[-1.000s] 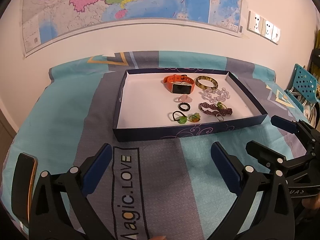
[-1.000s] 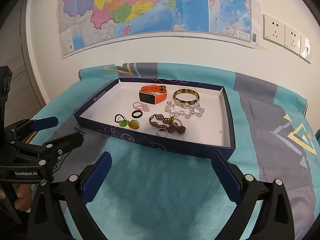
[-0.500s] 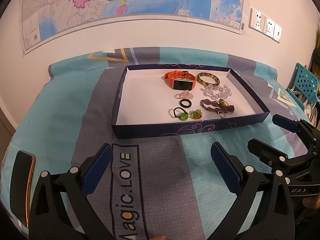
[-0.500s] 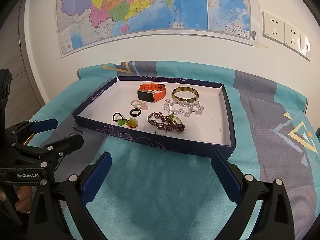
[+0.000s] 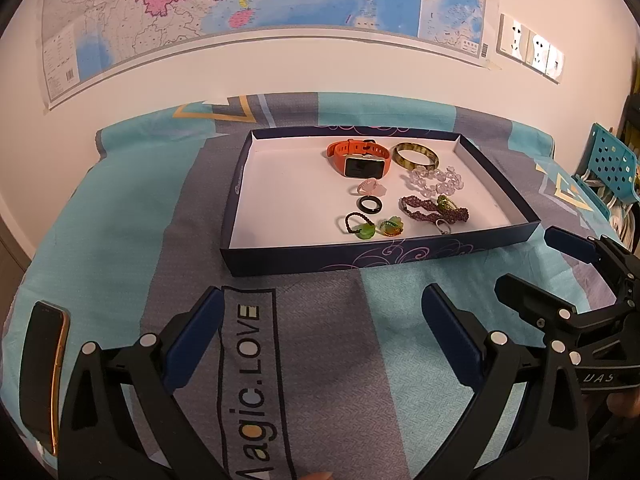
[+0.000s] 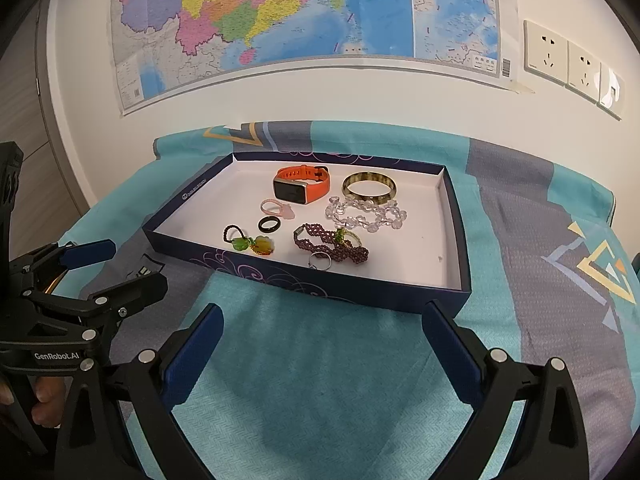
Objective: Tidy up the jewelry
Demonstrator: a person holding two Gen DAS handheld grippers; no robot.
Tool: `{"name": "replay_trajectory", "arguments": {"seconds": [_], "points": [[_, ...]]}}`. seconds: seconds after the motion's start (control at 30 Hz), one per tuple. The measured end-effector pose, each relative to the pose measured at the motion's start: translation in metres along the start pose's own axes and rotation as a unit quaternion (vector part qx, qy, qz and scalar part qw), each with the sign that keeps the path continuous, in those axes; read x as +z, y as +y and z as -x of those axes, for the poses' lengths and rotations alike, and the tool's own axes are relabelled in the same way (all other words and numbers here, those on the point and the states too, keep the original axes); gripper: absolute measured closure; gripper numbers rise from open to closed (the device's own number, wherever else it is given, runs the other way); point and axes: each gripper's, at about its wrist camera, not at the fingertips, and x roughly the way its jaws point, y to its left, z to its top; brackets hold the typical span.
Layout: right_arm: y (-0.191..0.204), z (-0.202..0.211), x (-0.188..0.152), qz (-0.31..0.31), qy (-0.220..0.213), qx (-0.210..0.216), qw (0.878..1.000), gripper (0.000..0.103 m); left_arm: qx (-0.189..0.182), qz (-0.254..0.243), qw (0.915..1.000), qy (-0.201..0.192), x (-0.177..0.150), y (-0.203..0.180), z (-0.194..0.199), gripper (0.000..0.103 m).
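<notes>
- Tray (image 5: 400,258), dark blue, on bedspread (image 5: 120,216): holds orange watch (image 5: 357,158), bangle (image 5: 415,155), crystal beads (image 5: 435,181), purple bracelet (image 5: 434,211), black ring (image 5: 370,205).
- Left gripper (image 5: 320,336): jaws spread, holding nothing, short of tray.
- Right gripper (image 6: 320,350): jaws spread, holding nothing, short of tray.

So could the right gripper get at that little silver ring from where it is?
Probably yes. The right gripper is open and empty, and the silver ring lies just behind the tray's near wall; it would need to lift over that low wall.

Phone (image 5: 44,376): cut off at left edge.
Wall map (image 6: 304,12): top cropped; lettering illegible.
Silver ring (image 6: 320,261): stone possibly present, too small.
</notes>
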Motion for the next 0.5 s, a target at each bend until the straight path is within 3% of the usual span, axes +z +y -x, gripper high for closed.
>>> {"name": "replay_trajectory", "arguments": {"seconds": [0.5], "points": [[-0.0001,-0.0013,-0.0007,0.000,0.001,-0.002,1.000,0.007,0.000,-0.001,1.0000,0.001,-0.0004,-0.0016,-0.0001,0.006]]}}
